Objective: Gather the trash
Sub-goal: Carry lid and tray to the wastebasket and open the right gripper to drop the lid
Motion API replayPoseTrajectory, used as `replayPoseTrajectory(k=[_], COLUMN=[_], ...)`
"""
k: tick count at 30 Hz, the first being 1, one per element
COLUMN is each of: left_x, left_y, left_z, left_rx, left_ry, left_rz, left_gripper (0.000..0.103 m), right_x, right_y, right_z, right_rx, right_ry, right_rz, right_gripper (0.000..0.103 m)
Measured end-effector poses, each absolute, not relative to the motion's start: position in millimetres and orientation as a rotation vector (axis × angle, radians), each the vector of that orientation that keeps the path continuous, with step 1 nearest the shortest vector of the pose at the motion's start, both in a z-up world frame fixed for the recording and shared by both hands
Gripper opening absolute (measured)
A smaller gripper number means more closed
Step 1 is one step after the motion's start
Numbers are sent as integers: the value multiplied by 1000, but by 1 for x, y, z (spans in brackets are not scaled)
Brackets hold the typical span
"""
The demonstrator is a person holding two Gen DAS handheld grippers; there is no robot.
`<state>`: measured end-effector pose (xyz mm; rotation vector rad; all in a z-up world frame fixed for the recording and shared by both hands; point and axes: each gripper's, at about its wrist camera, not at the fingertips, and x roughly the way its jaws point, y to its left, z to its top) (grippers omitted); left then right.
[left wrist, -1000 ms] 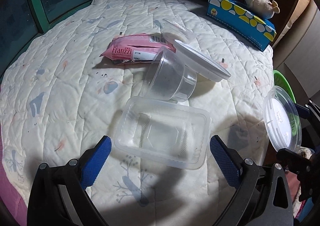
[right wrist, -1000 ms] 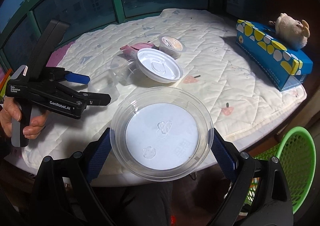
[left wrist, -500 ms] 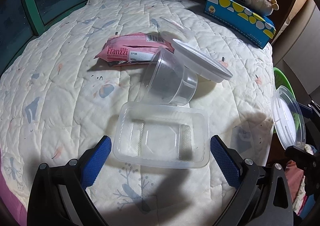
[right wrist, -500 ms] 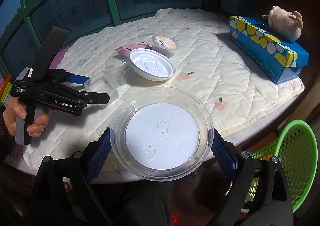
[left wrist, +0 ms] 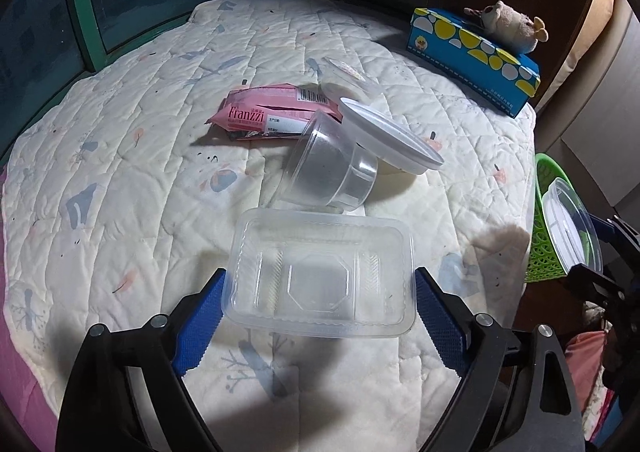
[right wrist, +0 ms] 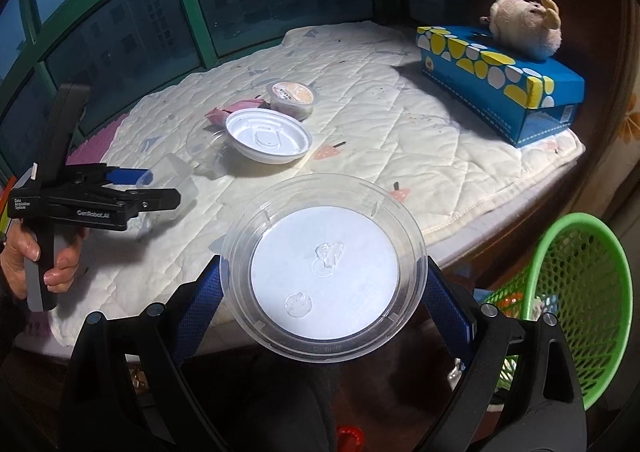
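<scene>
My left tool (left wrist: 319,316) hangs over the quilted bed (left wrist: 132,156), its jaws closing around the clear rectangular tray (left wrist: 320,272); the blue pads (left wrist: 199,318) stand just beside the tray's short ends, and I cannot tell whether they press on it yet. At twelve o'clock from the tray a clear round cup (left wrist: 330,166) lies tipped on its side, touching the tray's far edge. A white bowl lid (left wrist: 390,136) leans on the cup at its one o'clock, and the pink Franzzi wrapper (left wrist: 272,114) lies at the cup's eleven o'clock. A small sealed pudding cup (right wrist: 292,98) sits just beyond the white lid.

My right tool (right wrist: 323,294) holds a clear round lid (right wrist: 323,268) with a white paper disc, pinched at nine and three o'clock, off the bed's near edge. The green mesh basket (right wrist: 580,292) stands below the bed at four o'clock from that lid, with some litter showing inside it.

A blue tissue box (right wrist: 496,80) with yellow spots rests at the bed's far corner, at one o'clock in the right wrist view, and a plush toy (right wrist: 524,26) sits on it
</scene>
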<state>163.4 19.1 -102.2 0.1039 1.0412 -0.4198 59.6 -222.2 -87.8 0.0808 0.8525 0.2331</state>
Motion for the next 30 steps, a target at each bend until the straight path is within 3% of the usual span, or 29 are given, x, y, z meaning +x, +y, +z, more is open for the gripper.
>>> replayPoseTrajectory(k=[11, 19, 30], left_x=[131, 126, 121], left_y=[-18, -80, -131], left_z=[-66, -62, -73], left_rx=[48, 65, 103], left_ry=[985, 989, 1039], left_rz=[-511, -606, -658], left_gripper=[87, 87, 87], right_x=[44, 40, 67], right_y=[-341, -446, -503], right_z=[-96, -145, -199], right_rx=[208, 335, 507], right_ry=[865, 965, 1061], right_rz=[-40, -249, -299], right_gripper=[92, 93, 93])
